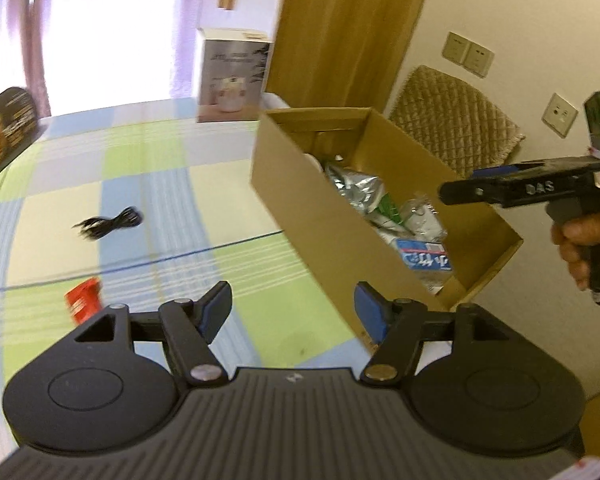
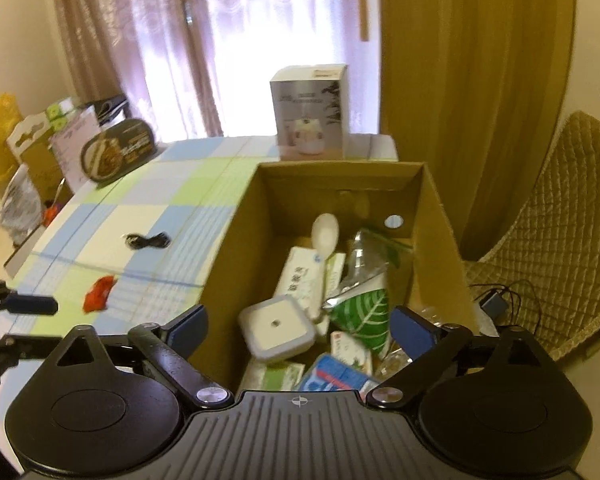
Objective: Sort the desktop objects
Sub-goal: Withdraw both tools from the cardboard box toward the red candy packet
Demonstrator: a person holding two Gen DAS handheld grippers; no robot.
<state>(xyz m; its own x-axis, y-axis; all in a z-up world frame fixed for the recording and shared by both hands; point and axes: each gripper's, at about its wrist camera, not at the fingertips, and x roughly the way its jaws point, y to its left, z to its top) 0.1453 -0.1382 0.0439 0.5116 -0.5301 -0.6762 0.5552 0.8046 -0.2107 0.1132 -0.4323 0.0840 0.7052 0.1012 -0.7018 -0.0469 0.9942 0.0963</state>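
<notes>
With both the left gripper and right gripper open and empty, reaching for the red packet at lower left could nudge the cardboard box along the bench.

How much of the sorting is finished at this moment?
Mostly done: the cardboard box already holds many packets. Nothing is in hand; the left gripper and right gripper have open, empty jaws. Left on the table: the black cable and red packet.

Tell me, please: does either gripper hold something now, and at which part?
Nothing is held. The left gripper is open above the table, and the right gripper is open and empty above the cardboard box.
</notes>
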